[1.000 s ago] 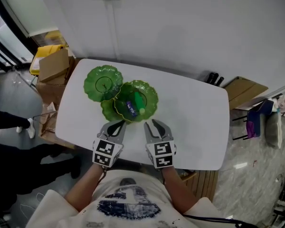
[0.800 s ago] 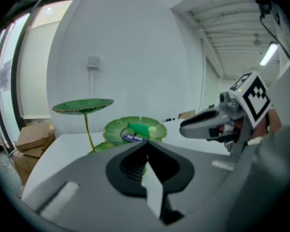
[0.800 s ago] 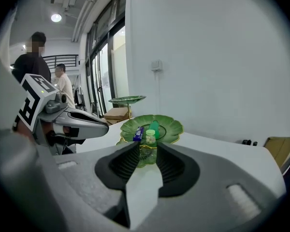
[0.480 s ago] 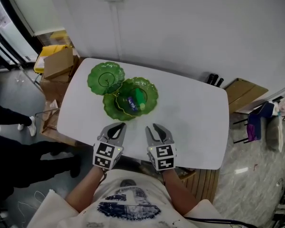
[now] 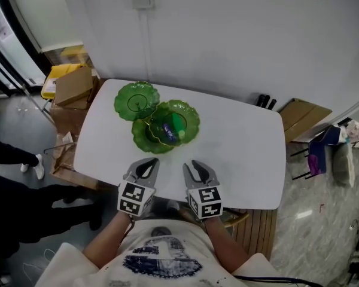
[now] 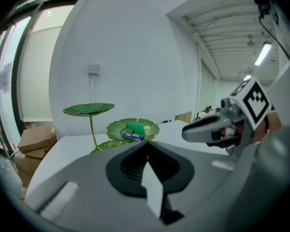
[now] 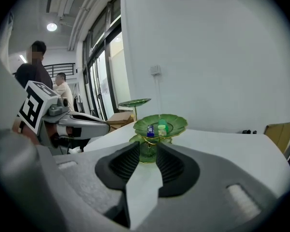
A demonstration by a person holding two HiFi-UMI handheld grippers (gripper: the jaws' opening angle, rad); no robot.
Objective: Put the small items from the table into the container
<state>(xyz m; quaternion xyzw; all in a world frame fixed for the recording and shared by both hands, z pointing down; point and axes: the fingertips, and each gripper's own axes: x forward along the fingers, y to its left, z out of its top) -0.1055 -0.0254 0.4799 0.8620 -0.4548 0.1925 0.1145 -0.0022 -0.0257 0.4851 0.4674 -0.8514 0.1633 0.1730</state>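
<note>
Counter: a white counter (image 5: 239, 142) with rounded corners, standing against a pale wall.
Container: a green tiered dish stand (image 5: 145, 141) of three lotus-leaf dishes on thin gold stems, on the left half of the counter, toward the far edge.
Top dish: the top dish (image 5: 136, 101) is the one nearest the far left corner and stands highest.
Middle dish: the middle dish (image 5: 191, 115) lies to its right and lower, and holds the small items.
Small items: a green bottle (image 5: 178, 123) and a blue packet (image 5: 169, 130) lie side by side in the middle dish, touching or nearly so.
Left gripper: the left gripper (image 5: 148, 160) hovers over the near edge of the counter, pointed at the stand, jaws together with nothing between them.
Right gripper: the right gripper (image 5: 193, 164) is just beside it at the same edge, jaws partly apart and holding nothing; the stand shows through the gap, well apart from the tips.
Beside the counter: cardboard boxes (image 5: 72, 84) stacked past the left edge.
Background: two people (image 7: 34, 71) by tall windows, in the right gripper view.
</note>
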